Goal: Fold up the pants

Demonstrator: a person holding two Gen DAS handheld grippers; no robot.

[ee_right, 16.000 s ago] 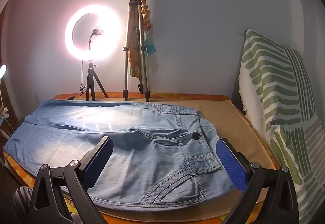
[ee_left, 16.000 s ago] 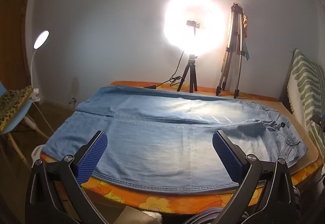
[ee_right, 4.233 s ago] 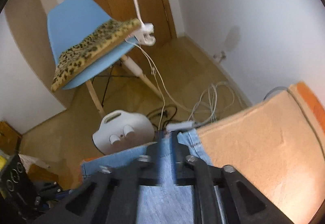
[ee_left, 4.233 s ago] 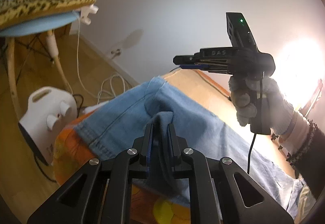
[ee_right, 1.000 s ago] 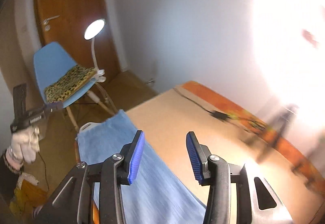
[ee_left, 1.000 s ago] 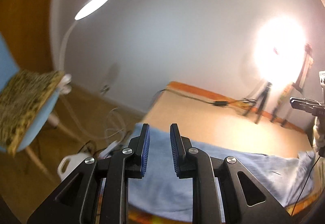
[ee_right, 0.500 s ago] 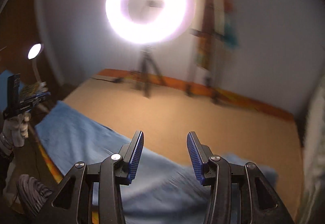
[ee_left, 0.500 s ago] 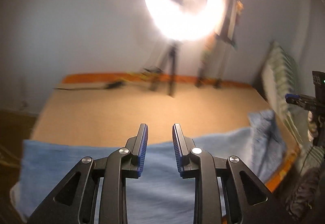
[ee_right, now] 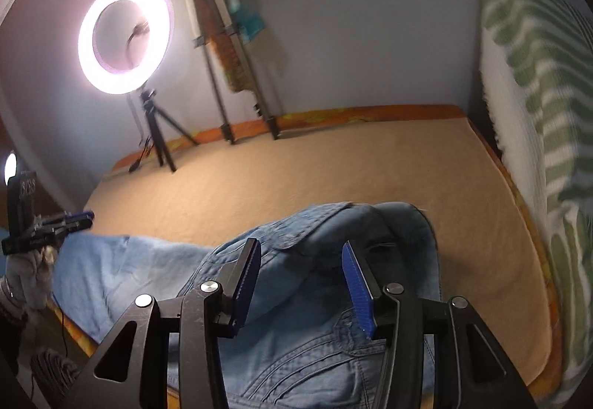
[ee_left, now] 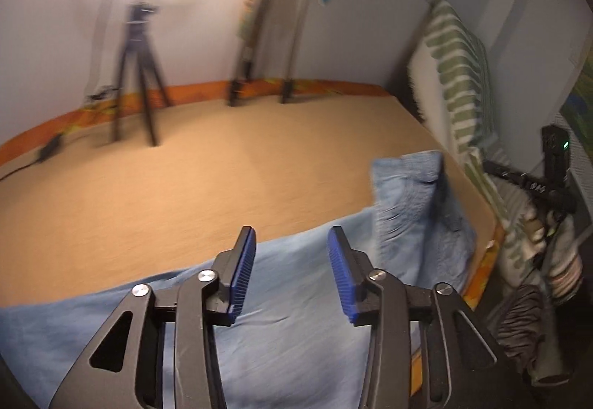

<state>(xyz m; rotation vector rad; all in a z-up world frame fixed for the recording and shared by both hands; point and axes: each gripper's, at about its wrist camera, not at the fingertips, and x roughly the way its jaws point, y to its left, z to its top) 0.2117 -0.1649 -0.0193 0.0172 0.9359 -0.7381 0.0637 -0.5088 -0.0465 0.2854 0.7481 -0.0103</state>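
Left gripper [ee_left: 291, 242]: jaws apart, just opening wider, nothing between the pads. Hangs tilted down over the pants [ee_left: 296, 320], with no contact visible.

Right gripper [ee_right: 300, 253]: jaws likewise apart and empty. Points down at the waist end directly beneath, with the waistband [ee_right: 333, 220] humped up just ahead of the pads.

Pants: stretched in one long narrow strip under both tools, along the near side of the tan mat [ee_left: 222, 168]. Probably halved lengthwise already. Leg length below and left of the left tool, pocket stitching below the right one. Bare mat ahead of both, with room for the next fold.

Likely reason for the layout: cloth kept close, so each tool reaches its part from above. One tool per end of the strip suggests a crosswise fold next, taken evenly from both sides. Half-open jaws fit a pinch on layered denim; wider would gain little.

Seen from each camera, well off to the side: the other tool in a gloved hand [ee_right: 26, 272]. Farther ahead, a ring light [ee_right: 126, 35] and a tripod [ee_right: 226, 49] at the wall; right of both tools, a green-striped cushion [ee_right: 537, 75].

Writing: pale marks on the body of each tool, too blurred to read. No brand or label legible on the denim. Green lamp lit on the right tool's top block.
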